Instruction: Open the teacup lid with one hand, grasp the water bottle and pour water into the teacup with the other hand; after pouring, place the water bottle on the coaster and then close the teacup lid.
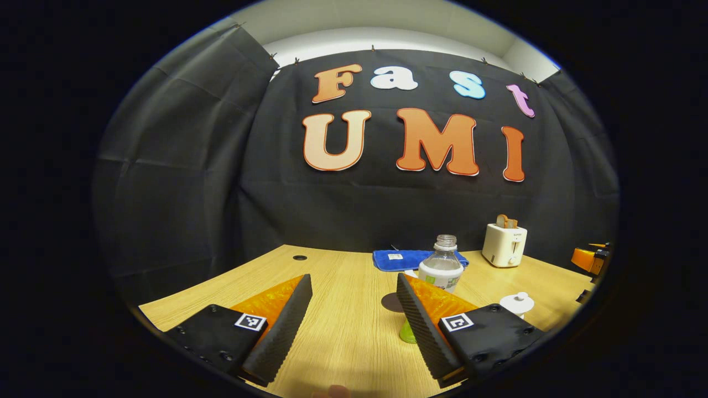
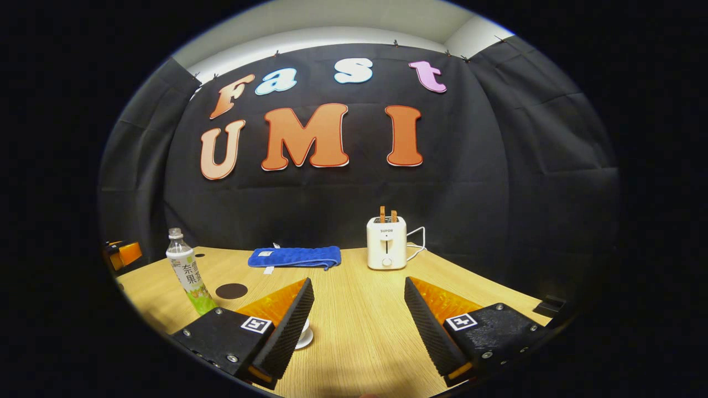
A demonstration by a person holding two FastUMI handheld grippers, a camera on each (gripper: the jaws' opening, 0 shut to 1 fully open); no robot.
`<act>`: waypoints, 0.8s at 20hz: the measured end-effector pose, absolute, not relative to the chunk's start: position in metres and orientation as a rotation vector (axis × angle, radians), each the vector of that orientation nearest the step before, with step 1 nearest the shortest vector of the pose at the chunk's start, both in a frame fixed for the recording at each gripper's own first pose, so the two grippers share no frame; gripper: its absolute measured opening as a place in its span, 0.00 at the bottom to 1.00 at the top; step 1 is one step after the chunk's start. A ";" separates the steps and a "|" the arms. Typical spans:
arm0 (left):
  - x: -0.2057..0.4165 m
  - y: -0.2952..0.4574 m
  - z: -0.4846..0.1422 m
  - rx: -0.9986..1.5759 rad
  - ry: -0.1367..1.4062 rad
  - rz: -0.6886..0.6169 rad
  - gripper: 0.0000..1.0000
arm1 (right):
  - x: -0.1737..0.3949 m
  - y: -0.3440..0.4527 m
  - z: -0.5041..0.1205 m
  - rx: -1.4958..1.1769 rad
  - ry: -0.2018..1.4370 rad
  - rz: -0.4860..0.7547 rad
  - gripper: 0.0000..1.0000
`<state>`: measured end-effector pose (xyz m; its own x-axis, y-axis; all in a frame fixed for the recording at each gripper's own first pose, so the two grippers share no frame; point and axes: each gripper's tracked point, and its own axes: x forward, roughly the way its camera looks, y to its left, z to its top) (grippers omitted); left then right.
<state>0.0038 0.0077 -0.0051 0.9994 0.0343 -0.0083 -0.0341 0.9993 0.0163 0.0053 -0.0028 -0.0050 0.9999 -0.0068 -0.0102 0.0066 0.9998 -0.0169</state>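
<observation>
Bottle (image 1: pixel 441 269) stands just beyond the gaping left tongs' (image 1: pixel 354 309) right finger; right tongs (image 2: pixel 358 312) gape.

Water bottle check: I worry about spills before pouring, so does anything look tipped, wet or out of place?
Nothing stands out. The water bottle stands upright and uncapped beside the coaster, and the table looks dry.

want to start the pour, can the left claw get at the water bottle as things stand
Probably yes. The left claw is open, and the water bottle stands upright just ahead beyond its right finger, with bare table between. The lidded teacup sits off to the side, apart.
</observation>
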 end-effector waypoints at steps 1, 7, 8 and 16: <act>0.002 0.008 -0.005 0.017 0.009 0.034 0.99 | 0.006 -0.003 -0.006 -0.016 0.012 -0.006 0.98; 0.002 0.011 -0.006 0.019 0.006 0.039 0.99 | 0.006 0.001 -0.007 -0.021 0.017 0.002 0.98; 0.002 0.012 -0.005 0.018 0.005 0.040 0.99 | 0.006 0.001 -0.007 -0.021 0.017 0.001 0.98; 0.003 0.011 -0.011 0.016 0.017 0.035 0.99 | 0.011 0.018 -0.005 -0.018 0.018 0.028 0.98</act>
<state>0.0034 0.0109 -0.0110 0.9992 0.0350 -0.0170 -0.0347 0.9993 0.0163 0.0108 0.0180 -0.0053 0.9994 0.0282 -0.0181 -0.0285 0.9994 -0.0178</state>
